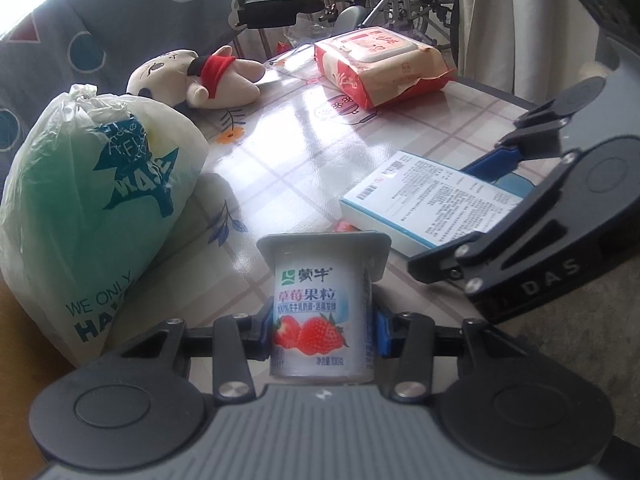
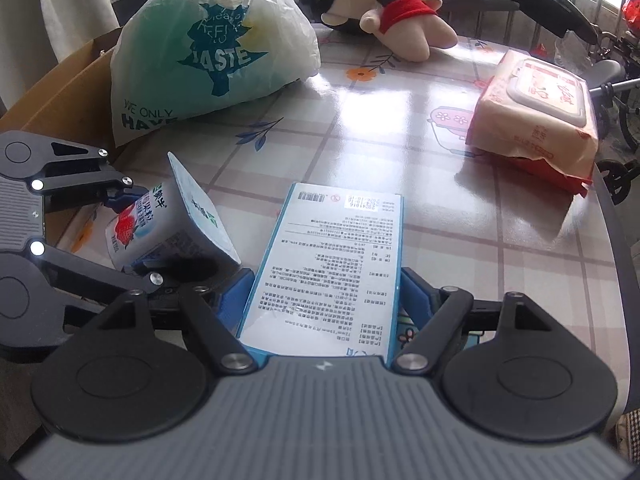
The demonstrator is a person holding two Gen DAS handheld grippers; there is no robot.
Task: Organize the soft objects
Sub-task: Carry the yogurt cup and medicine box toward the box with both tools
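Pinching yogurt cup (image 1: 320, 312) in left gripper (image 1: 322, 332) and flat box (image 2: 324, 276) in right gripper (image 2: 326, 304) near the table's (image 2: 520, 264) front edge, risking crushing the thin cup or collision.

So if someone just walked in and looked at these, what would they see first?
Probably the strawberry yogurt cup, squeezed between the pads of the left gripper right up close. Beside it the right gripper clamps a flat blue-and-white box. Farther back on the checked table sit a knotted plastic bag, a plush doll lying down, and a pack of wipes.
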